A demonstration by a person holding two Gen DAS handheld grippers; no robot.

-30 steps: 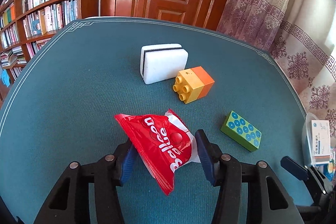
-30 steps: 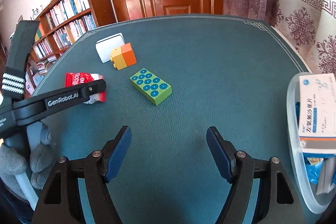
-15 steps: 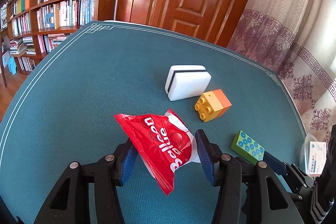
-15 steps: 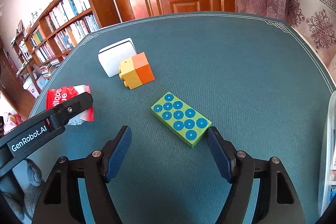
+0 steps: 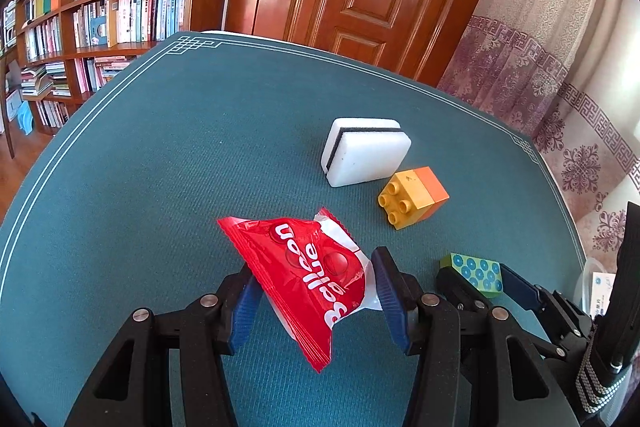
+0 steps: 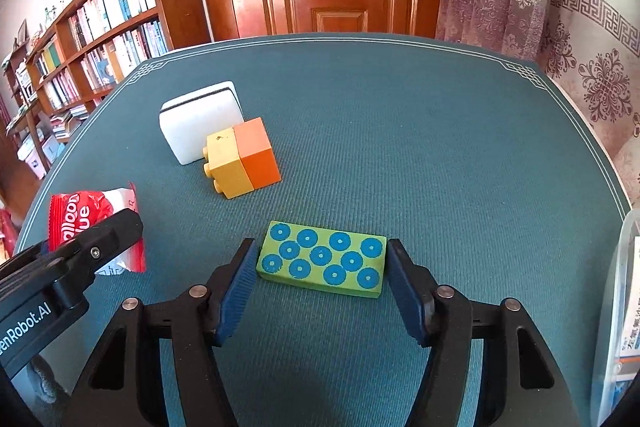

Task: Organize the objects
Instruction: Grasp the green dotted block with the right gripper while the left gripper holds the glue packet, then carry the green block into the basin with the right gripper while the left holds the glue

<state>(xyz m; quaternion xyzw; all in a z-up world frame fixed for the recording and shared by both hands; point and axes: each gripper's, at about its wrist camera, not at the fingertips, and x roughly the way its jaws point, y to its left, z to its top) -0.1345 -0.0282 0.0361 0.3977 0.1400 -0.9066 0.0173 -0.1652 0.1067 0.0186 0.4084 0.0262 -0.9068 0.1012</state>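
My left gripper [image 5: 316, 291] clamps a crinkled red plastic packet [image 5: 308, 275] printed "Balloon" in white, holding it tilted above the teal table mat [image 5: 180, 167]; "GenRobot.AI" shows on its black body. My right gripper [image 6: 320, 273] sits low, jaws spread around the flat green block with blue circles [image 6: 322, 259] without squeezing it.

Bright daylight, sharp focus, heavy fisheye bending, dark vignetted corners.

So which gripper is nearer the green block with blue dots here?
Right. The right gripper has its open fingers on either side of the green block. The left gripper is off to the block's left, shut on the red balloon packet.
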